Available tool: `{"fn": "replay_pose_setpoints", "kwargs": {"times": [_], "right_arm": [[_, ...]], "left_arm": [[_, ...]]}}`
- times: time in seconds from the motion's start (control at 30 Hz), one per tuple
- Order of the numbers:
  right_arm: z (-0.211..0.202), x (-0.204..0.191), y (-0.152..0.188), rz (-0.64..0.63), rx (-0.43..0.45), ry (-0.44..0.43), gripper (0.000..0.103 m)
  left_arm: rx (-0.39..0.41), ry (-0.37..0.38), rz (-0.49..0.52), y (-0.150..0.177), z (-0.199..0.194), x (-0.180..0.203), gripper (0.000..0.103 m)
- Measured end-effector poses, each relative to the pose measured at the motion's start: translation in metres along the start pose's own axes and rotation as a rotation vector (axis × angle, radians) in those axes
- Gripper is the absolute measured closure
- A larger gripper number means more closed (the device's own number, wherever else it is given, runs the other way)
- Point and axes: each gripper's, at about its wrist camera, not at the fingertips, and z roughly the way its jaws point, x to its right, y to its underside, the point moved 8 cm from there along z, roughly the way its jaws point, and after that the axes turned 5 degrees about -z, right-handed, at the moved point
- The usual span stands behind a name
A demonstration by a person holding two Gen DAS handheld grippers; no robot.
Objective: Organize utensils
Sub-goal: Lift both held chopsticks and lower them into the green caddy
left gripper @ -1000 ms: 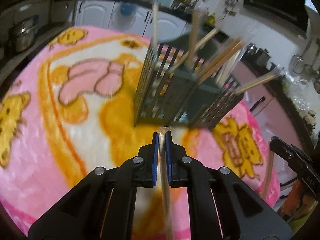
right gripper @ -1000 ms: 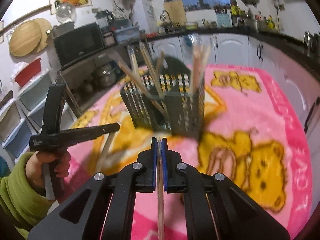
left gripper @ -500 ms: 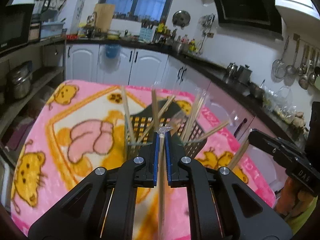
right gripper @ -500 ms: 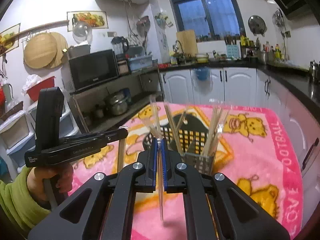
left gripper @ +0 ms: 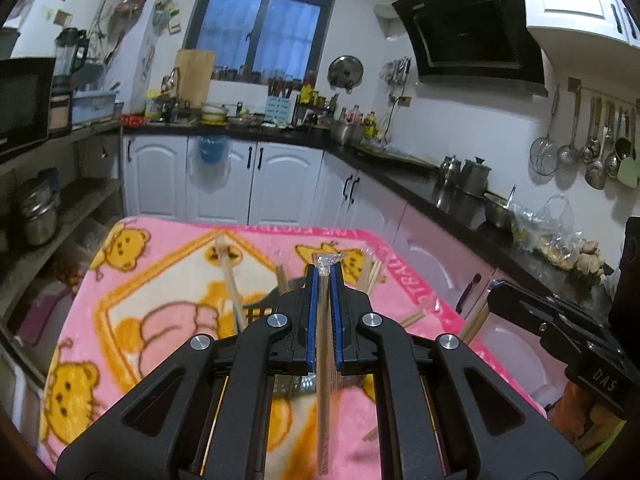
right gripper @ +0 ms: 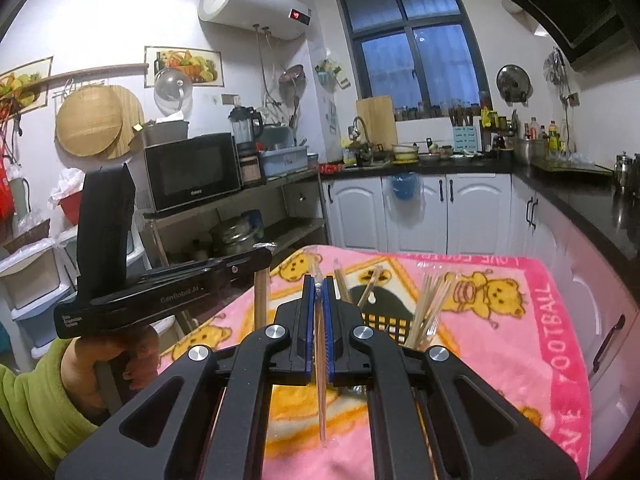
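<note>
Both hand-held grippers clamped on wrapped chopsticks above the holder.

Left hand-held gripper (left gripper: 323, 276) closed on a wrapped chopstick pair (left gripper: 322, 380); right hand-held gripper (right gripper: 317, 284) closed on a thinner wrapped stick (right gripper: 321, 392). Just beyond both, the dark slotted utensil holder (right gripper: 386, 324) stood on the pink bear blanket (right gripper: 520, 344) covering the desk, several chopsticks (right gripper: 428, 300) leaning inside. Kitchen cabinets (left gripper: 224, 184) behind.
</note>
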Motion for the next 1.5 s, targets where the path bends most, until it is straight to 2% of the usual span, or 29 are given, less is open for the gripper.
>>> {"fn": "replay_pose_setpoints", "kwargs": {"times": [0.5, 0.9, 1.23, 1.5], "right_arm": [[-0.010, 0.007, -0.052, -0.045, 0.093, 0.025, 0.098], [0.003, 0.023, -0.083, -0.058, 0.135, 0.055, 0.098], [0.025, 0.037, -0.095, -0.069, 0.140, 0.110, 0.098], [0.053, 0.051, -0.085, -0.057, 0.109, 0.127, 0.098]], "left_arm": [[0.125, -0.019, 0.043, -0.061, -0.010, 0.016, 0.100], [0.195, -0.072, 0.056, -0.095, 0.007, 0.008, 0.100], [0.202, -0.108, 0.058, -0.099, 0.037, -0.008, 0.100], [0.197, -0.141, 0.074, -0.083, 0.058, -0.021, 0.100]]}}
